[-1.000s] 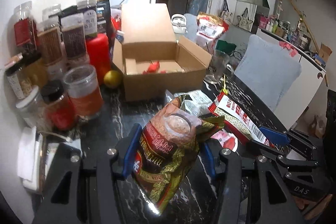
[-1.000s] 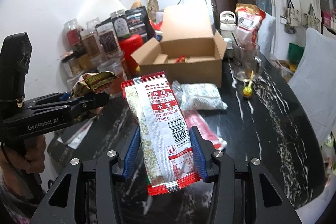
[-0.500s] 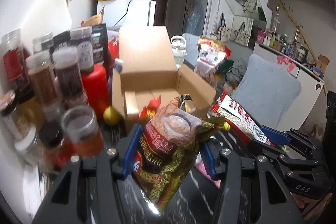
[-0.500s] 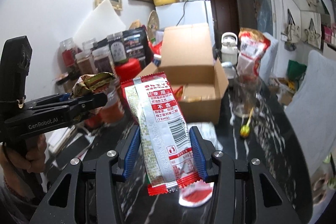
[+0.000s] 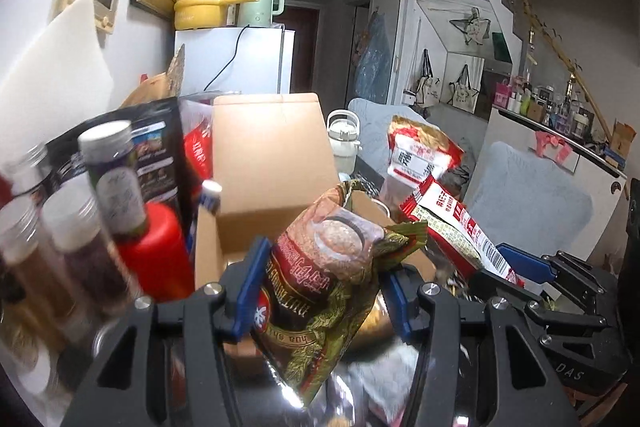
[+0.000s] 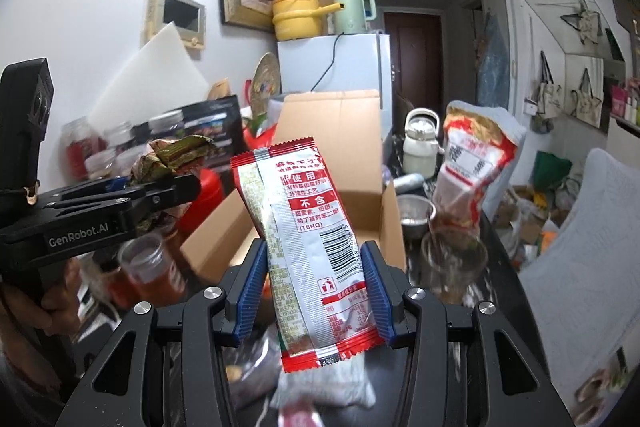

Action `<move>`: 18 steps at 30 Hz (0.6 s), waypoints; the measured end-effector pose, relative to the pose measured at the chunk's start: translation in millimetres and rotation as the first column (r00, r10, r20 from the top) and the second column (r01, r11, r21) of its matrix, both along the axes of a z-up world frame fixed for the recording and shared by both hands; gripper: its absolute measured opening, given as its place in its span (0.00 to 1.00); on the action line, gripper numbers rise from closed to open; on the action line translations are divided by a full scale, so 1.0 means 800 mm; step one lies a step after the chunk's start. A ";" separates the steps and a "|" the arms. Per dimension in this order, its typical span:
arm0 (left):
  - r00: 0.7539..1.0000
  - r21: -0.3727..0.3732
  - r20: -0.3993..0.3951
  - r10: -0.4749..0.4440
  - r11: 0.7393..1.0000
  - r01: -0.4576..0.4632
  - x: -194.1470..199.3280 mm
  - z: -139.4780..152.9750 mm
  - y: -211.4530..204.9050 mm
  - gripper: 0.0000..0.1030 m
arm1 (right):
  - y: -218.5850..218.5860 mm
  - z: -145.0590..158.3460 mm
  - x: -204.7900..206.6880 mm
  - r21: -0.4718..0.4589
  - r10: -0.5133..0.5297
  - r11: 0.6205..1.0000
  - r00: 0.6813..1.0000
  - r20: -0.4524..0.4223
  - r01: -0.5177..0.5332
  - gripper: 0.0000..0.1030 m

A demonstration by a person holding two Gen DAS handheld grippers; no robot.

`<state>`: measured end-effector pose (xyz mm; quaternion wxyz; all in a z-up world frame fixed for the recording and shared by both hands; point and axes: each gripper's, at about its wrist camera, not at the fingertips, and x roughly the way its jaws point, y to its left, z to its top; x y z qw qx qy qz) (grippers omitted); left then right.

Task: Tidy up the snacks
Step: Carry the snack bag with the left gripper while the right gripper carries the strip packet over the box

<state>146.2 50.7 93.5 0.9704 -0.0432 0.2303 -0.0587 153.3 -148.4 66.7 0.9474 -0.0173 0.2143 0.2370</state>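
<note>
The left tool is pinched on a brown and gold snack packet, whose crumpled top is raised above the blue pads and whose lower end hangs below them. The right tool is clamped on a red and silver snack packet, which is held upright and slightly tilted, with its barcode side turned toward the camera. Both packets are carried in the air in front of an open cardboard box, whose rear flap stands up; the inside of the box is largely hidden by the packets. In the right wrist view the left tool is seen at the left edge, gripped by a hand. Jars with pale lids and a red container are stood just left of the box. A large red and gold bag is seen to the right of the box, with a glass in front of it on the dark desk.
</note>
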 end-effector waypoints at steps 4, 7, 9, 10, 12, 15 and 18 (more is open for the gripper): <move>1.000 -0.006 0.012 0.008 1.000 -0.008 0.039 0.004 0.006 0.51 | 0.003 0.011 0.037 0.017 0.001 1.000 1.000 -0.004 -0.001 0.45; 1.000 -0.005 0.011 0.020 1.000 -0.020 0.067 0.004 0.011 0.51 | 0.006 0.017 0.065 0.030 0.007 1.000 1.000 -0.011 -0.006 0.45; 1.000 0.002 0.008 0.025 1.000 -0.025 0.082 0.003 0.013 0.51 | 0.011 0.019 0.082 0.020 0.000 1.000 1.000 -0.001 0.000 0.45; 1.000 0.005 0.008 0.030 1.000 -0.030 0.091 0.003 0.014 0.51 | 0.013 0.020 0.089 0.019 0.000 1.000 1.000 0.001 0.000 0.45; 0.999 0.010 0.008 0.035 0.999 -0.035 0.105 0.002 0.017 0.51 | 0.018 0.020 0.106 0.022 0.008 1.000 1.000 -0.002 -0.008 0.45; 0.999 0.012 -0.002 0.043 0.999 -0.043 0.126 -0.002 0.021 0.51 | 0.026 0.019 0.126 0.017 0.016 1.000 1.000 -0.005 -0.016 0.46; 0.999 0.005 -0.023 0.037 0.999 -0.037 0.144 -0.012 0.026 0.51 | 0.036 0.015 0.147 0.019 0.034 0.999 0.999 -0.025 -0.034 0.46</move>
